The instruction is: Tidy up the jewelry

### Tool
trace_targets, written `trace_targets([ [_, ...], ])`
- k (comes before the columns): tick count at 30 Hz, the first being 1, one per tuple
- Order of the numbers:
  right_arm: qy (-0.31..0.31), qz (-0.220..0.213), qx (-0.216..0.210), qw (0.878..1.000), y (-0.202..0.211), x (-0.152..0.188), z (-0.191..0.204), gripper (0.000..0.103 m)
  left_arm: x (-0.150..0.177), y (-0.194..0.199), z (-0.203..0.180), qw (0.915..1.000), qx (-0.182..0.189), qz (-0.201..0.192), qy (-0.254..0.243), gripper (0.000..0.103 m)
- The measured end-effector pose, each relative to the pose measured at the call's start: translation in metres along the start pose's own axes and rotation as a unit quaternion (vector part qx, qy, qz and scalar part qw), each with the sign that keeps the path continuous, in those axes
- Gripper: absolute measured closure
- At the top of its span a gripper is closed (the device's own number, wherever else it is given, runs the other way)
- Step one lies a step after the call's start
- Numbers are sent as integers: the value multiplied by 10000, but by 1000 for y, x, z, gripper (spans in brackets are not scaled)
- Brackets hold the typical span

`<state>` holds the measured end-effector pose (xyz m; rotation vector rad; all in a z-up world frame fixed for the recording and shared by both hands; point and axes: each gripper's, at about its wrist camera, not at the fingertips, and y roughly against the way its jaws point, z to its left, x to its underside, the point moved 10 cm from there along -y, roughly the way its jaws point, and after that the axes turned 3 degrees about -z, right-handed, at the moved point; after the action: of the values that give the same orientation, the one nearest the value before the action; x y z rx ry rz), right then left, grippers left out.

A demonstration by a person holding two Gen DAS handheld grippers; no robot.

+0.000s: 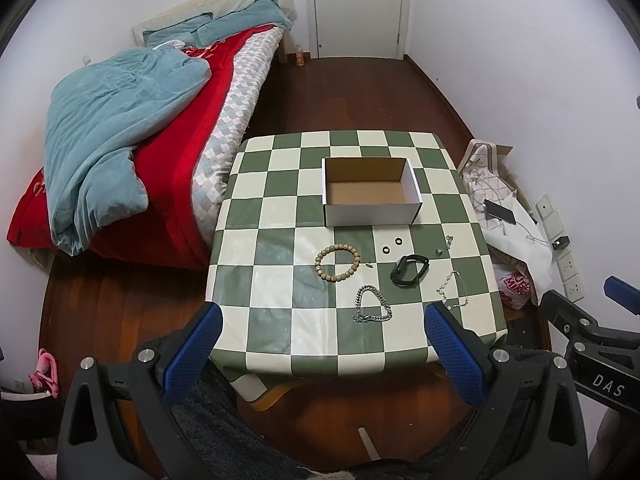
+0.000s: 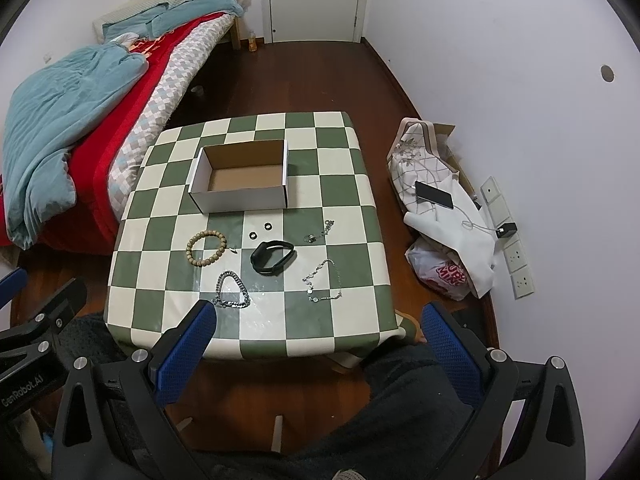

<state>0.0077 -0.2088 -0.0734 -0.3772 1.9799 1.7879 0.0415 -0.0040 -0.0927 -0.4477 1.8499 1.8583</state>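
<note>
An open white cardboard box [image 1: 370, 210] [image 2: 240, 200] sits empty at the far middle of the checked table [image 1: 280, 320] [image 2: 264, 332]. In front of it lie a wooden bead bracelet [image 1: 337, 261] [image 2: 206, 248], two small black rings [image 1: 392, 245] [image 2: 259, 231], a black wristband [image 1: 409, 270] [image 2: 273, 258], a silver chain bracelet [image 1: 372, 305] [image 2: 233, 290], a thin silver necklace [image 1: 452, 286] [image 2: 325, 280] and small silver pieces [image 1: 445, 245] [image 2: 318, 233]. My left gripper [image 1: 322, 354] and right gripper [image 2: 318, 350] are both open and empty, held above the table's near edge.
A bed [image 1: 132, 128] with a blue quilt and red cover stands to the left. Bags, a phone [image 2: 434, 195] and wall sockets lie on the floor to the right. A closed door [image 1: 358, 8] is at the back. The floor is dark wood.
</note>
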Motion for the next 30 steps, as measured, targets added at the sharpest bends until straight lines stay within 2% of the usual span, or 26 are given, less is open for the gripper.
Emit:
trace_targets([
  [30, 23, -124, 38, 9999, 11, -10, -5, 0, -11, 13, -5, 9999, 9, -131, 80, 0],
])
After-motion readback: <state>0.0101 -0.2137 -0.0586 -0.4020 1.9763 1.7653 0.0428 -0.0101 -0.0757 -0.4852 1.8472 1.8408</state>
